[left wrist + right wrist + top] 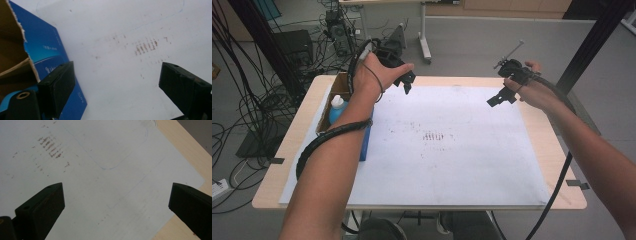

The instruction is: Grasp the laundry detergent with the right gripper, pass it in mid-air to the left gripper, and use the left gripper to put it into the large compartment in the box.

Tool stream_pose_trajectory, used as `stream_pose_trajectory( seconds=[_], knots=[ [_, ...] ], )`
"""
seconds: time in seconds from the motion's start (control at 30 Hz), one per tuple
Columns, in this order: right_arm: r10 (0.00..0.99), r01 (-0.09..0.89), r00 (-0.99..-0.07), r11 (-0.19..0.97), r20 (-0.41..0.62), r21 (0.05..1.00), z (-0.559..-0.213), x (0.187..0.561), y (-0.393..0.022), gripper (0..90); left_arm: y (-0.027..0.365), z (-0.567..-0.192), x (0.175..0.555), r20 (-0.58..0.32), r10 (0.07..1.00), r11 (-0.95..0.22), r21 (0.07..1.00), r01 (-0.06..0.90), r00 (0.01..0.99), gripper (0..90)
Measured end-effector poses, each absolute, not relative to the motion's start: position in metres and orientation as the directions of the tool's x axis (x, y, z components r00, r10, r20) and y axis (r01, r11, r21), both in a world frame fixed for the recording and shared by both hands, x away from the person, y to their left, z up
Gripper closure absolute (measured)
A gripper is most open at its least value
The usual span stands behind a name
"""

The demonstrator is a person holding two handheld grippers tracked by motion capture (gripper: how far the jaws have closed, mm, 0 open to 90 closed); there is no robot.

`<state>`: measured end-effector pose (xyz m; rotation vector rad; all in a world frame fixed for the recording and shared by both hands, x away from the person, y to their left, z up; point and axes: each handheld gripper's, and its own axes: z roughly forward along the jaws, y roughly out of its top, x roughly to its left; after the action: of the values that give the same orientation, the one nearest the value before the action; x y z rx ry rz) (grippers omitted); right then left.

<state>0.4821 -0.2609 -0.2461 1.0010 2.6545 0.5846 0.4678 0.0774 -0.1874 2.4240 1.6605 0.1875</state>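
While both grippers hang above the far half of the white sheet (452,145), we judge the work to be at an approach stage, with nothing yet taken up. Our left gripper (406,84) is held at the sheet's far-left corner, just beside the cardboard box (339,87); its jaws stand well apart with only bare paper between them. Our right gripper (498,99) hovers over the far-right part of the sheet, jaws likewise spread wide and empty. The nearest candidate for handling is the bottle (337,109), blue with a white cap, which stands inside the box at the table's left edge.

The next move, as we read it, calls for carrying the left gripper back over the box wall and lowering it with its jaws either side of the bottle without catching the cardboard rim.

From the high view we obtain the bottle, both forearms and the wooden table (552,145). From the left gripper view we obtain the box's torn edge (18,27), its blue printed side (47,50) and the brown smudges (146,46) at close range. From the right gripper view we obtain a faint pencilled outline (110,167) and the sheet's corner against the wood.
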Motion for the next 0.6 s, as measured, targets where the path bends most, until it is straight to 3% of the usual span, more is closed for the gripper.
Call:
stream_pose_trajectory(
  seconds=[0.6],
  knots=[
    [0.694, 0.6, -0.714, 0.672, -0.087, 0.435, -0.24, 0.501, -0.264, 0.3, 0.056, -0.207, 0.455, -0.015, 0.901, -0.424, 0.179, 0.888, 0.433, 14.2]
  ],
)
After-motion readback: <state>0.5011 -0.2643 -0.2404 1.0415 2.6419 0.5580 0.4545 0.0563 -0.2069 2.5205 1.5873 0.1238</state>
